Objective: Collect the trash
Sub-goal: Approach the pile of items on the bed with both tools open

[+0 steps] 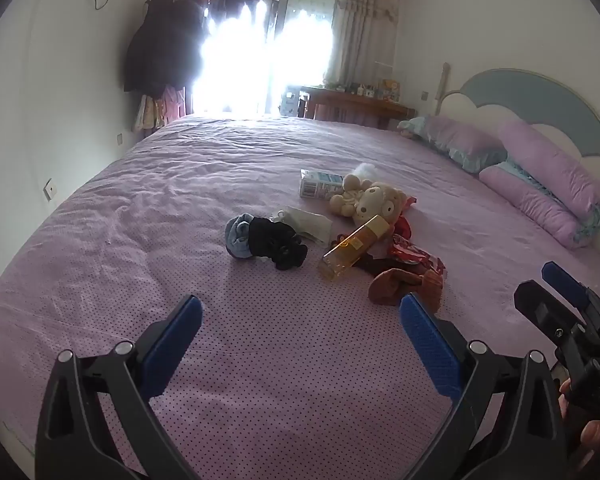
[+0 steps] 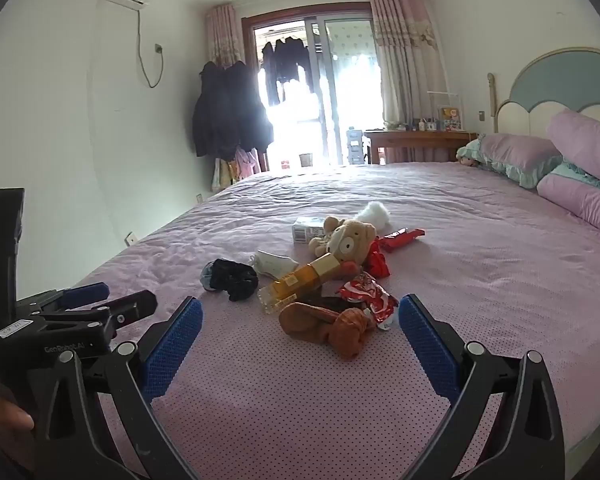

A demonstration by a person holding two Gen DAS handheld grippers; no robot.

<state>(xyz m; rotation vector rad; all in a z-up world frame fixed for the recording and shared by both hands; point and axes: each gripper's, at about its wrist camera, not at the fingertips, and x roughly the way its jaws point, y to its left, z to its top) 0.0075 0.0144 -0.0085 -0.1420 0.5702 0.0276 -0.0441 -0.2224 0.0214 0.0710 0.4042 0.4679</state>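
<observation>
A heap lies mid-bed: an empty amber plastic bottle (image 1: 354, 246) (image 2: 300, 282), red snack wrappers (image 1: 414, 254) (image 2: 366, 294), a small carton (image 1: 320, 185) (image 2: 307, 229), a crumpled white wrapper (image 1: 308, 222) (image 2: 274, 264) and a white tissue wad (image 2: 374, 214). My left gripper (image 1: 300, 314) is open and empty, short of the heap. My right gripper (image 2: 300, 314) is open and empty, just before brown socks (image 2: 328, 326). Each gripper shows at the other view's edge.
A teddy bear (image 1: 370, 200) (image 2: 346, 240), black and blue socks (image 1: 266, 242) (image 2: 230, 278) and brown socks (image 1: 404, 286) lie among the trash. Purple pillows (image 1: 540, 184) (image 2: 580, 168) lie by the headboard at right. The bed's purple sheet (image 1: 180, 208) spreads to the left.
</observation>
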